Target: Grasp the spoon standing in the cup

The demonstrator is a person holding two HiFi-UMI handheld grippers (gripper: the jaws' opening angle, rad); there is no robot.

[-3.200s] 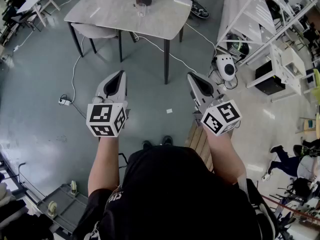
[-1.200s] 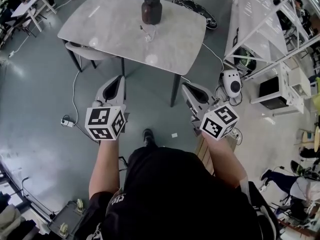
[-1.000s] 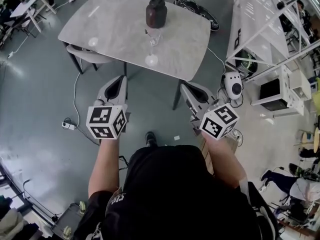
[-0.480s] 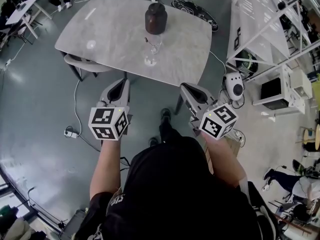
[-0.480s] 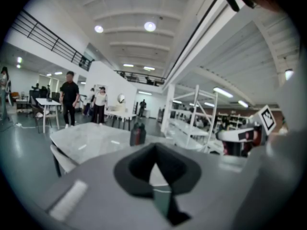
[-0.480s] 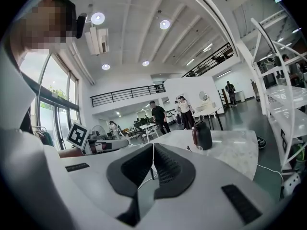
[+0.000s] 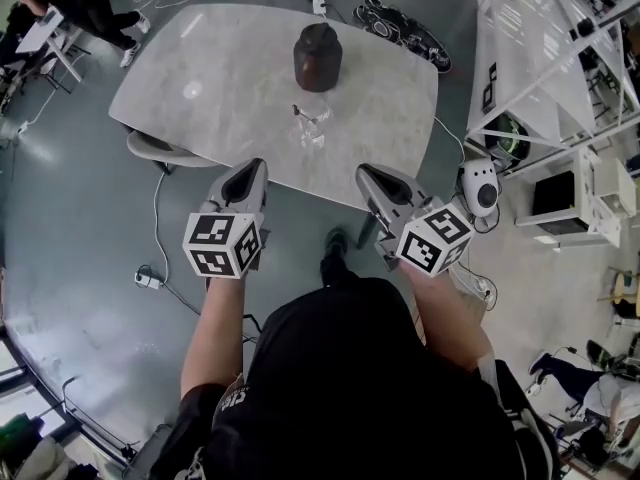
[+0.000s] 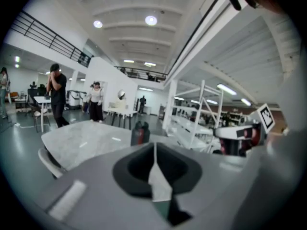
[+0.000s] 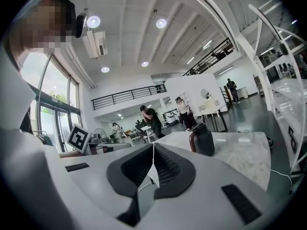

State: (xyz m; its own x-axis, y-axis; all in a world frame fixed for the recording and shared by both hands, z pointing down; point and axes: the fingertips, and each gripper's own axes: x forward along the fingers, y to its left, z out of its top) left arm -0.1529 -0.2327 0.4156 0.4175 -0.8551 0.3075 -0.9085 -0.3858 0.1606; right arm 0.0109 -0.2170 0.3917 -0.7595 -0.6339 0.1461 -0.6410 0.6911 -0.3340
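Observation:
A clear glass cup stands on the grey marble table with a thin spoon upright in it, just in front of a dark brown jug. My left gripper hovers at the table's near edge, left of and short of the cup. Its jaws have just been opening a hair, but they still meet with nothing between them. My right gripper is level with it, right of the cup, shut and empty. In the left gripper view and right gripper view the jug shows; the cup is hidden.
A chair is tucked under the table's left side. White shelving rises at the right, with a round white device on the floor beside it. A power strip and cables lie left. People stand beyond the table.
I have walked up to the table. It now lies closer, and both grippers have advanced from over the floor to its near edge, still short of the cup.

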